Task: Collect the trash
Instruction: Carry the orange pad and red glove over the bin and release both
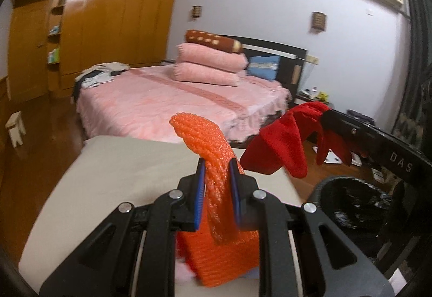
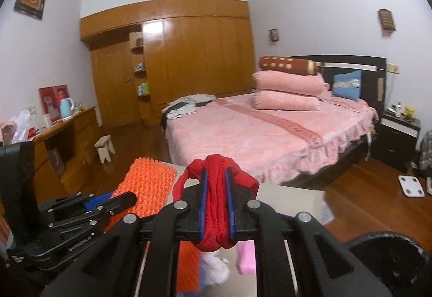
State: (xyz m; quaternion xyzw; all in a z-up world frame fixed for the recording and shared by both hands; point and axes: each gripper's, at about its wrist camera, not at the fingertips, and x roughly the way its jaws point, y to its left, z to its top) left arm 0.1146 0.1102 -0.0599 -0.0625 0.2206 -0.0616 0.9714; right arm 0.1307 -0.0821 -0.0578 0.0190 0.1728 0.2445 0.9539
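- The left gripper [image 1: 217,175] is clamped on an orange foam net sleeve [image 1: 216,162]; most of the sleeve hangs slack below the jaws, so a jerk could pull it free.
- The right gripper [image 2: 216,189] is clenched on a bunched red cloth [image 2: 216,202], held above the beige table [image 1: 121,170]; a loose loop could snag the left gripper close beside it.
- The black bin [image 1: 351,205] sits just off the table's right edge; a drop from this height could miss its rim.
- Pink and white scraps [image 2: 245,256] on the table could be overlooked.
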